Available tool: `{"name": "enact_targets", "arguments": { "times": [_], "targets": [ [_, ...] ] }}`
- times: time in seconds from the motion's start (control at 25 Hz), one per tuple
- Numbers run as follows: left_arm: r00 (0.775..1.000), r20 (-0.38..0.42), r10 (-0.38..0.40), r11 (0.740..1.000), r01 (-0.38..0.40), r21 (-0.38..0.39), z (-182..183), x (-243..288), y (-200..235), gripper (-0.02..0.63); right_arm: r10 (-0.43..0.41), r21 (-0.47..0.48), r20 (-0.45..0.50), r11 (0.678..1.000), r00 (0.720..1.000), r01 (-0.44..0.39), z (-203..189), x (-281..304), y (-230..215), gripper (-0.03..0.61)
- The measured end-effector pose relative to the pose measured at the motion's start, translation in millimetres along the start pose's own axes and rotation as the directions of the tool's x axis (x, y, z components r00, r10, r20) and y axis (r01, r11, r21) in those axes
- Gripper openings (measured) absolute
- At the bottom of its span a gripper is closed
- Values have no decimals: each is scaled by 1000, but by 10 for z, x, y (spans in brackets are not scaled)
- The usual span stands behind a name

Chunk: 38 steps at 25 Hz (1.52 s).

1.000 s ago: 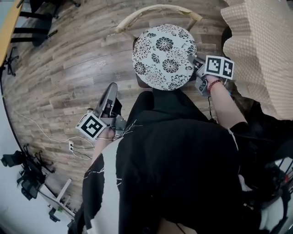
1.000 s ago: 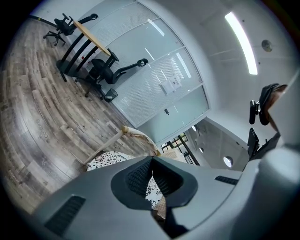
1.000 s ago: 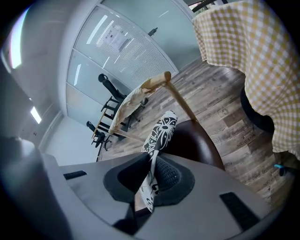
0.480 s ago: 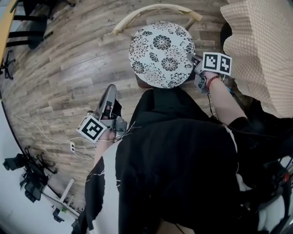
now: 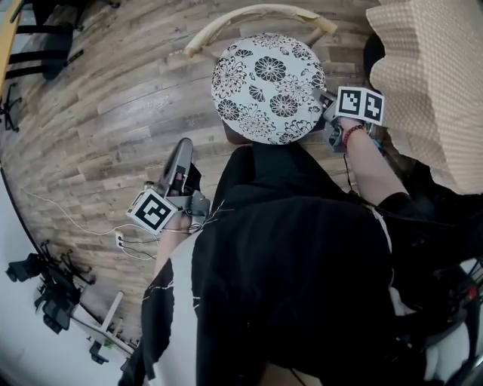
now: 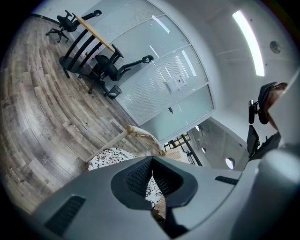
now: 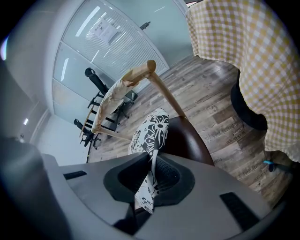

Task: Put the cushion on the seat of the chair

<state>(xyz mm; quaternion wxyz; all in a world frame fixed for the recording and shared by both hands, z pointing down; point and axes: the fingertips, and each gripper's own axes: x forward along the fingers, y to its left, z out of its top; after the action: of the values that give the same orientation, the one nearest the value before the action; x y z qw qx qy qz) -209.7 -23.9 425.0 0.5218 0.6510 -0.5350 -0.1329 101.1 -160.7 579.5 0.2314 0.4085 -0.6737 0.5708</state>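
A round black-and-white floral cushion [image 5: 268, 87] lies tilted over the dark brown chair seat [image 7: 187, 138], just before the curved wooden backrest [image 5: 256, 15]. My right gripper [image 5: 326, 107] is at the cushion's right edge and shut on it. In the right gripper view the cushion's rim [image 7: 152, 136] is pinched between the pads. My left gripper [image 5: 181, 162] hangs over the floor to the left of the chair, apart from the cushion, shut with nothing between its jaws. From the left gripper view the cushion [image 6: 105, 159] and the backrest [image 6: 140, 135] show beyond the jaws.
A table under a checkered cloth [image 5: 430, 83] stands close on the right, its black round base [image 7: 248, 110] on the wooden floor. Cables [image 5: 90, 226] and tripod gear [image 5: 45, 301] lie at the lower left. Office chairs and a desk [image 5: 53, 38] stand at the far left.
The cushion has shifted slightly toward the backrest with the right gripper still shut on its edge. The left gripper has stayed where it was.
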Motion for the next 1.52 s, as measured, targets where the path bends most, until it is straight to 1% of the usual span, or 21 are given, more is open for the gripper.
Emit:
{"name": "enact_targets", "arguments": {
  "times": [0.2, 0.48, 0.6, 0.8, 1.04, 1.52],
  "targets": [
    [1000, -21, -3, 1000, 3, 18, 58, 156, 38, 13, -25, 7, -16, 1000, 1000, 26, 20, 96, -90, 32],
    [998, -66, -10, 1000, 10, 1, 1, 331, 12, 12, -56, 24, -43, 998, 997, 58, 6, 135, -224, 32],
    [997, -83, -5, 1000, 5, 4, 29, 437, 96, 12, -70, 32, -60, 997, 996, 72, -7, 260, -290, 32],
    [995, -101, 3, 1000, -4, -16, 8, 564, 142, 13, -75, 42, -85, 996, 994, 79, -51, 367, -375, 32],
    [992, -126, 13, 1000, -15, -10, -28, 742, 144, 14, -85, 41, -113, 995, 990, 90, -36, 467, -536, 32],
    [984, -178, 8, 1000, -5, 16, -43, 961, 67, 12, -97, 49, -170, 993, 981, 107, -84, 528, -653, 32]
  ]
}}
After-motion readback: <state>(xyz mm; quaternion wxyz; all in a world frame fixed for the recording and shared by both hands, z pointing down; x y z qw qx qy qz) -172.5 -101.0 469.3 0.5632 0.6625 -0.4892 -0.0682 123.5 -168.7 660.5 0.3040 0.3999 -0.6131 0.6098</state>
